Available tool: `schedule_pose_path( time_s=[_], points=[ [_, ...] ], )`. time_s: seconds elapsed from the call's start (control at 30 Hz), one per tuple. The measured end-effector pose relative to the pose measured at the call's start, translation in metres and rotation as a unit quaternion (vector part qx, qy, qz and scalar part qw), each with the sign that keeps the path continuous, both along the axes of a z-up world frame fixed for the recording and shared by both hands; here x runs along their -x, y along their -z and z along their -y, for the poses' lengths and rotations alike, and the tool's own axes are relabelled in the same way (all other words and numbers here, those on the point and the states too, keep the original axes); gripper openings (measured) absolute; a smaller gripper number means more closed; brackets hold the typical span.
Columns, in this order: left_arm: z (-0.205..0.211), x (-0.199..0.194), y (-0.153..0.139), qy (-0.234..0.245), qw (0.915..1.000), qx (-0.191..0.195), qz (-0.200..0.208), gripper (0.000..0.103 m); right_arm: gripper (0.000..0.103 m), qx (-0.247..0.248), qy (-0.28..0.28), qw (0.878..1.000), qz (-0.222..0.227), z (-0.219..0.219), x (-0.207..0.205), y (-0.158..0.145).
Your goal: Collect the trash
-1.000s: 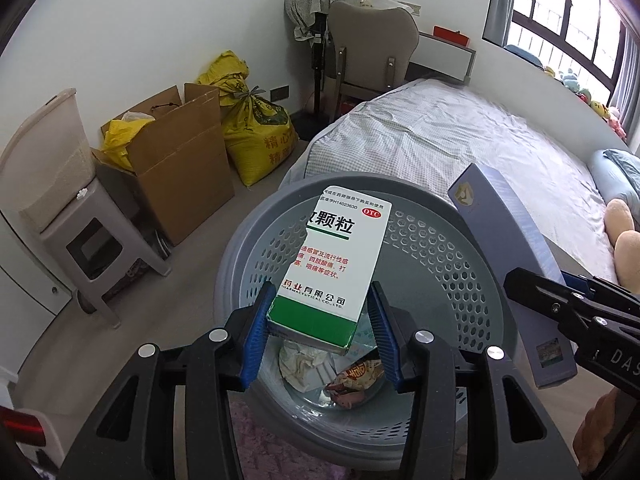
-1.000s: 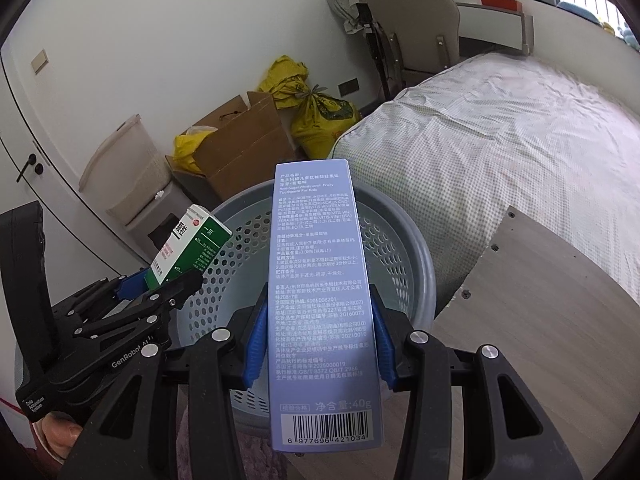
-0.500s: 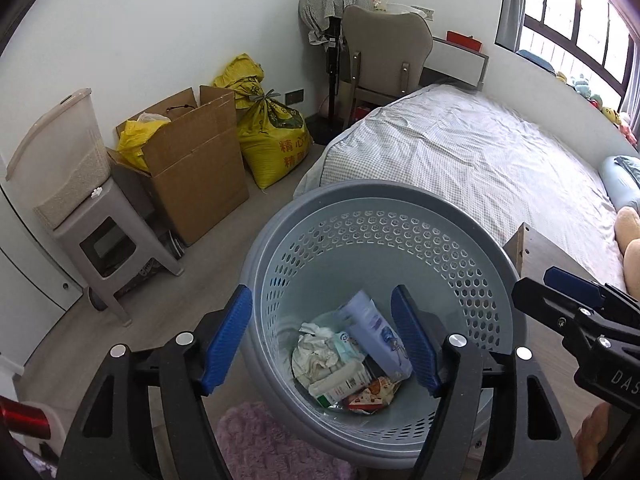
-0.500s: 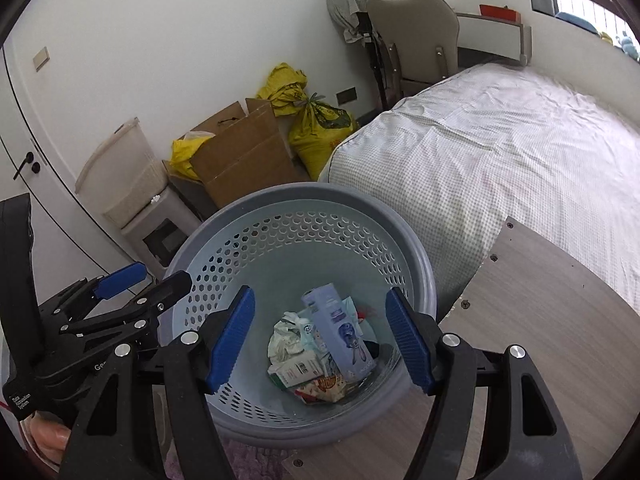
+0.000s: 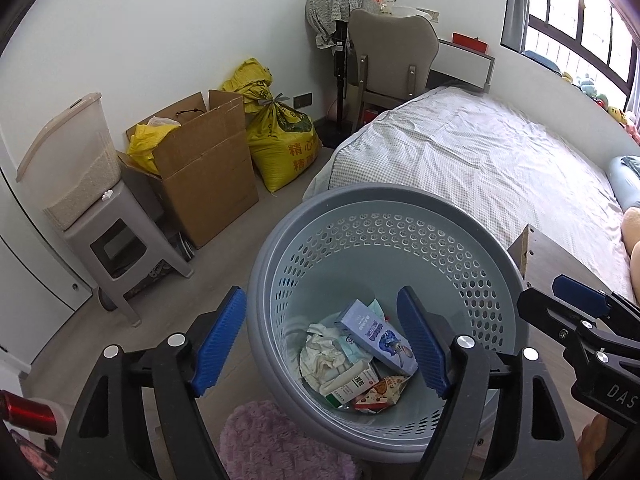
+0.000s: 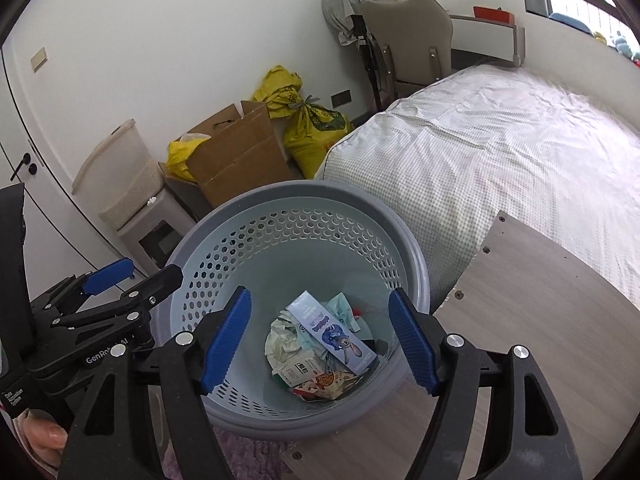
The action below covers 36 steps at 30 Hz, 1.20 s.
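Both boxes have dropped into the basket (image 5: 280, 248). The left gripper (image 5: 326, 342) and right gripper (image 6: 320, 342) have just been opening; their jaws now stand apart, empty. The blue box (image 5: 378, 336) lies atop the green-and-white box (image 5: 350, 382).

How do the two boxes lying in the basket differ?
The blue box is long, slim and pale blue with a cartoon picture; the green-and-white box is white with a green end and dark lettering. The blue box lies on top of the pile, the green-and-white box lower, beside crumpled paper. Both lie flat in the basket.
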<state>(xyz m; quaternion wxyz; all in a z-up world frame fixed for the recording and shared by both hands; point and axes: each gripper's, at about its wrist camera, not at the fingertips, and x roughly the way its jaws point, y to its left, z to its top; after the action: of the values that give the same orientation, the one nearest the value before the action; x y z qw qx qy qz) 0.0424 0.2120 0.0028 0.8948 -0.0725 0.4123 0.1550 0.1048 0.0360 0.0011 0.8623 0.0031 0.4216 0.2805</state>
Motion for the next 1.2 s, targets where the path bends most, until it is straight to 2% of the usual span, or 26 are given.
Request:
schedule_pose_path(
  time_s=[0.4,1.2],
  points=[
    [0.003,0.003,-0.006,-0.005,1.0000,-0.007,0.002,0.080,0.082,0.010,0.012,1.000,0.014,0.003,0.005,-0.002],
    [0.005,0.007,-0.011,-0.011,0.9999,-0.010,0.002,0.084,0.085,0.016,0.024,0.999,0.021,0.006,0.007,-0.005]
  ],
)
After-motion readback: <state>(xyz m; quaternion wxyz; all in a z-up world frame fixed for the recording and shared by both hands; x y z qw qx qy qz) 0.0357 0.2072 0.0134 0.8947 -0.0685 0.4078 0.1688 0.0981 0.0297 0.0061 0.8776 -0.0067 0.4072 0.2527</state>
